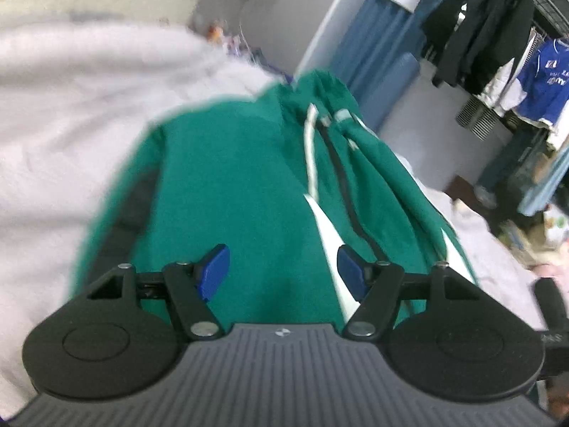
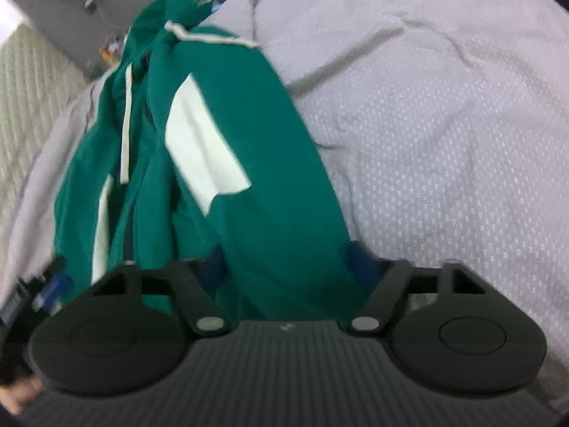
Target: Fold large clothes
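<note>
A green garment [image 1: 231, 178] with white stripes and a dark zip line lies lengthwise on the pale bed cover [image 1: 53, 124]. My left gripper [image 1: 284, 270] hovers over its near end, blue pads wide apart with nothing gripped between them. In the right wrist view the same green garment [image 2: 266, 178] runs up the bed cover [image 2: 444, 142]. A long sleeve-like strip of it passes between the jaws of my right gripper [image 2: 288, 267]. The fabric fills the gap, touches both pads and partly hides them. The left gripper [image 2: 53, 284] shows at the lower left edge.
A clothes rack [image 1: 498, 35] with dark jackets and a blue jersey [image 1: 547, 74] stands at the far right. A blue curtain [image 1: 377, 53] hangs beyond the bed's far end. Clutter lies on the floor [image 1: 533, 235] to the right. A quilted surface [image 2: 21, 106] borders the bed.
</note>
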Demonstrator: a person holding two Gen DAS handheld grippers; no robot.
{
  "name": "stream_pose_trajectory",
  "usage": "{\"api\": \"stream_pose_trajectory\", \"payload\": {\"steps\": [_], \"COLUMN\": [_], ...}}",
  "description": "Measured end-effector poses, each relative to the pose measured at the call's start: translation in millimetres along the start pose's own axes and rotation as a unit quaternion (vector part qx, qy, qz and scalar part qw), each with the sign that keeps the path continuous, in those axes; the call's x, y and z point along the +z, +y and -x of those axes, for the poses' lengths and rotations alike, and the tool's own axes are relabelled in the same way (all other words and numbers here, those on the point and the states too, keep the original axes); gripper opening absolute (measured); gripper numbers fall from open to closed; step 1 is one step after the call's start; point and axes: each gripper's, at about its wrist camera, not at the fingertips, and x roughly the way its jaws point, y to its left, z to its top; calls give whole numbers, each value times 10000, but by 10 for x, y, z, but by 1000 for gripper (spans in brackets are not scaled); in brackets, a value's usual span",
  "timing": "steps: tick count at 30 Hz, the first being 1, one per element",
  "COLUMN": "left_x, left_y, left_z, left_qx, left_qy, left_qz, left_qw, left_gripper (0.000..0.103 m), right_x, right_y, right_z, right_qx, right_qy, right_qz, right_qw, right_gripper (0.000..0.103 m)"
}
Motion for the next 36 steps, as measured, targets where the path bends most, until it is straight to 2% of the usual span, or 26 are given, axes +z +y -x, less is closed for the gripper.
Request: {"api": "stream_pose_trajectory", "payload": {"steps": [1,2,3,4,6,8,10,16,21,28,32,36], "left_x": [31,76,115,171,240,275,294,285,260,286,303,317], "left_y": [32,84,138,220,392,515,554,447,380,296,217,168], "left_z": [48,87,113,140,189,236,278,308,277,231,177,116], "left_qx": [232,418,488,528,570,559,550,558,452,226,167,174], "left_qy": [-175,-303,-367,-415,-447,-458,-499,-539,-594,-682,-674,-662], "left_qz": [-97,-135,-103,9,383,689,789,529,313,146,49,82], "left_qw": [9995,9986,9981,9977,9966,9950,9941,9956,9967,9973,9976,9976], "left_gripper": [72,72,72,72,72,72,72,72,72,72,72,72], "right_x": [-13,-15,0,31,82,253,447,1271,1997,3021,3414,3614], "right_y": [56,102,128,141,146,110,79,-265,-479,-799,-1054,-1480], "right_z": [21,46,68,102,233,401,613,1364,1575,1361,1074,502], "right_qx": [-74,-161,-206,-215,-172,-135,-117,-145,-538,-1170,-1431,-1648], "right_qy": [-3,1,28,60,27,-134,-423,-1535,-2169,-2734,-2987,-2739], "right_qz": [196,361,473,567,669,683,738,473,177,-190,-440,-614], "right_qw": [9998,9992,9987,9981,9976,9975,9963,9869,9746,9546,9425,9455], "right_gripper": [43,36,22,16,13,12,12,11,11,11,12,12]}}
